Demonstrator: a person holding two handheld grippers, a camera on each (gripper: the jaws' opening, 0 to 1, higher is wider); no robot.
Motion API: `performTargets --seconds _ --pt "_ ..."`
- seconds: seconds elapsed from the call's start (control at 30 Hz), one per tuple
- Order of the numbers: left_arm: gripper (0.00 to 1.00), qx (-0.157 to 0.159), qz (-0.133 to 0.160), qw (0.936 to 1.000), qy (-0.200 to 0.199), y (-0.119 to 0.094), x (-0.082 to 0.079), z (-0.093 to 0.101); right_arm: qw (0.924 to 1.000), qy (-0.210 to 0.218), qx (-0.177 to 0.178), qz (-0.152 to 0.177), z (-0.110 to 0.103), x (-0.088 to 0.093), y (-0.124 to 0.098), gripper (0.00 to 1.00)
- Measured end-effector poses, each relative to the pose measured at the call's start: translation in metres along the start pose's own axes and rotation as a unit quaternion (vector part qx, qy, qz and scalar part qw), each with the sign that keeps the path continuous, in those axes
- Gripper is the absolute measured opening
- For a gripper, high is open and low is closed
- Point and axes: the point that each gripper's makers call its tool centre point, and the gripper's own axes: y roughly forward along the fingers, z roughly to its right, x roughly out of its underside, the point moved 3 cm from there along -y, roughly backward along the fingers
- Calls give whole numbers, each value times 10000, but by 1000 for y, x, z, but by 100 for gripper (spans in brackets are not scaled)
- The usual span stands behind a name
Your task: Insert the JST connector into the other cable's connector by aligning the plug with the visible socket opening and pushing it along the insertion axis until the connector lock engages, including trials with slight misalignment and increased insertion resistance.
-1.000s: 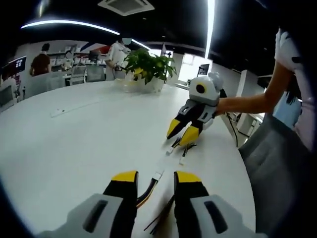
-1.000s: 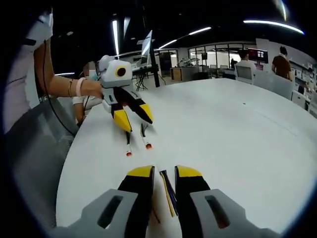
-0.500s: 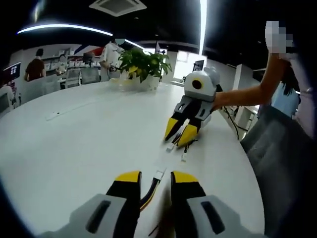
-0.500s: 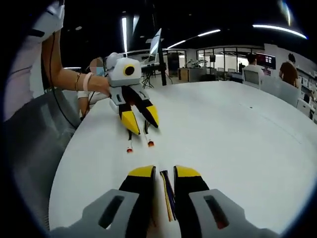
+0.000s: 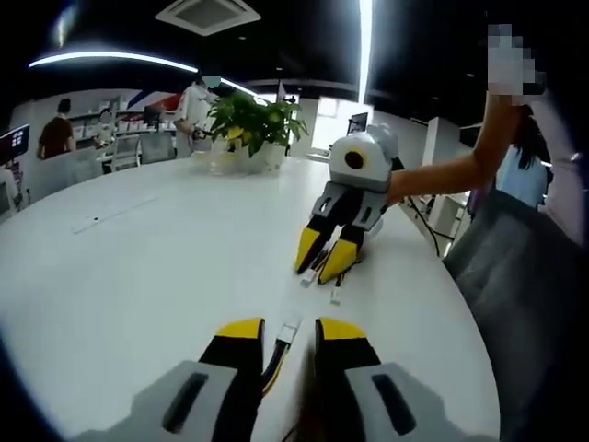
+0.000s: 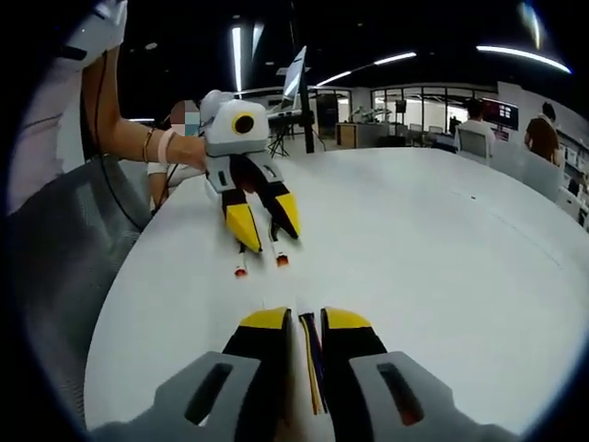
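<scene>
- On the white table (image 5: pixel 120 267), both grippers facing each other along one line, cables laid between them; presumably staged so plug and socket meet on a common axis.
- Left gripper (image 5: pixel 283 333): jaws narrowed on its cable (image 5: pixel 274 354), white JST connector (image 5: pixel 290 329) poking out just ahead of the tips.
- Right gripper (image 6: pixel 305 319): jaws pinched on the other cable (image 6: pixel 312 364), wires running up between them; connector end (image 5: pixel 315 273) near its tips.
- Connectors apart, not mated; lock not engaged.
</scene>
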Motion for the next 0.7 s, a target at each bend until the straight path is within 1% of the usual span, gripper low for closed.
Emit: performTargets --seconds 0.07,0.13,0.17,0.33,0.37,0.6,0.7 --pt "14 26 0 10000 28 3 -1 2 10000 -26 -9 9 0 -1 0 10" --pt "14 62 -66 9999 86 5 1 4 9999 -135 -12 -66 -1 0 1 10" --pt "14 76 -95 9999 101 7 1 5 9999 -161 -2 -50 -1 0 0 9" --pt "13 111 -154 9996 216 9 6 6 9998 -166 19 -67 -1 -1 -3 8" --pt "13 96 -80 9995 274 10 4 5 9999 -158 25 -60 -1 -1 -3 7" --pt "12 76 16 9997 252 11 11 3 9999 -142 20 -37 5 3 -3 7" --pt "9 13 42 9995 312 10 11 1 9999 -126 13 -15 5 3 -3 7"
